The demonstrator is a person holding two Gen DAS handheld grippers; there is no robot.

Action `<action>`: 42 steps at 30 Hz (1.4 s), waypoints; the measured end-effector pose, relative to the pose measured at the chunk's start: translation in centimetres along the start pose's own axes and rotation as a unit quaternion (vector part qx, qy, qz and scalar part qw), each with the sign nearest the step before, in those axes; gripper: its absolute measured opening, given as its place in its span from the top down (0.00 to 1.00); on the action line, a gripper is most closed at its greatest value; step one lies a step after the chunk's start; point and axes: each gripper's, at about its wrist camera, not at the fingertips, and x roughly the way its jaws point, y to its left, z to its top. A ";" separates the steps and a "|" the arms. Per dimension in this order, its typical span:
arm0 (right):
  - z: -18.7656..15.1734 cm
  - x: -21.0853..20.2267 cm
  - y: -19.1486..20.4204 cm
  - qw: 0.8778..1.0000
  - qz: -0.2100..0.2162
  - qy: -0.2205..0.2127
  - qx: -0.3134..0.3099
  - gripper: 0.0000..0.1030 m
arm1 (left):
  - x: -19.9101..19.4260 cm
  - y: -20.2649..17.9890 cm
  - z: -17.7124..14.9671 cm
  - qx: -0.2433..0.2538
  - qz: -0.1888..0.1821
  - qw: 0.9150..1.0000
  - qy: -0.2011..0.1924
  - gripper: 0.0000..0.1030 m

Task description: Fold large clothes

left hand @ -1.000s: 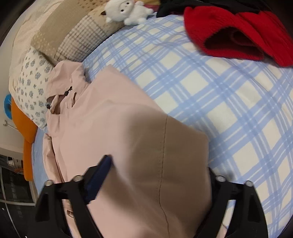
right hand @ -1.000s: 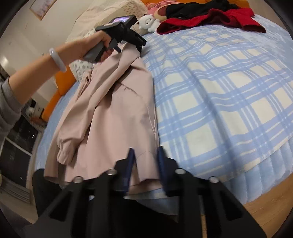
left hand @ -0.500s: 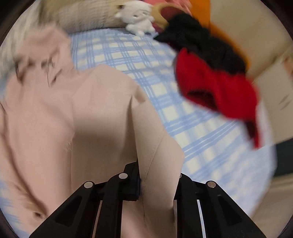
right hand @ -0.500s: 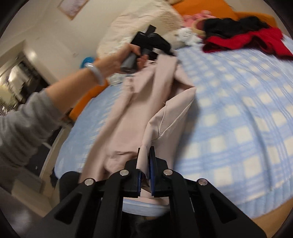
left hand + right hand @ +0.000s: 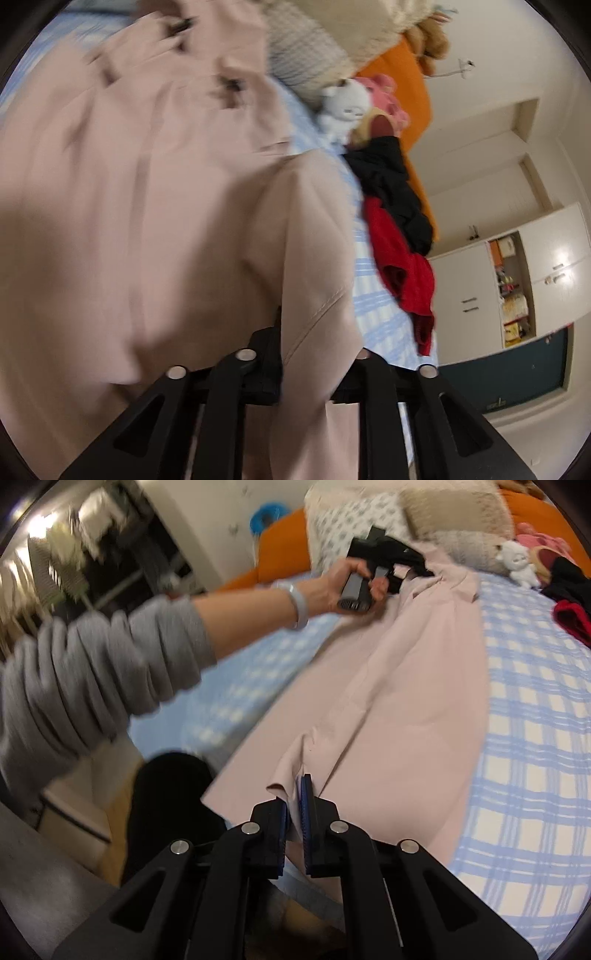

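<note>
A large pale pink garment lies stretched lengthwise on the blue-checked bed. My right gripper is shut on its near hem at the bed's foot. My left gripper, held in a hand with a grey sleeve, grips the garment's far end near the pillows. In the left wrist view the pink garment fills the frame, blurred, and a fold of it passes between the fingers of the left gripper, which is shut on it.
A red garment and a black garment lie on the bed's far side, beside a white plush toy. Pillows and an orange cushion line the head. Cupboards stand beyond.
Both grippers have swung the garment round and drawn it out lengthwise. The left gripper, open one second ago, has shut on the far end. The right gripper has tightened on the hem.
</note>
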 end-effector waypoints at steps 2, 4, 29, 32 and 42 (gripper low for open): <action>-0.3 1.9 0.4 0.999 -0.022 0.034 -0.016 0.93 | 0.5 1.2 -0.2 -0.005 0.010 1.000 0.010 0.64; -1.1 3.2 0.2 0.997 -0.043 0.060 -0.028 0.93 | 0.2 1.1 -0.2 0.000 0.013 1.000 0.004 0.49; -5.0 2.4 -2.4 0.998 -0.021 0.037 0.040 0.93 | 3.5 -10.5 -2.3 0.133 0.281 0.944 0.108 0.84; -5.3 1.4 -2.8 0.998 -0.019 0.031 0.047 0.93 | 1.4 -11.5 -1.4 0.088 0.104 0.985 0.104 0.85; -5.6 3.2 -2.1 0.996 -0.023 0.061 0.053 0.93 | -2.9 1.5 0.3 -0.055 -0.011 0.996 0.070 0.85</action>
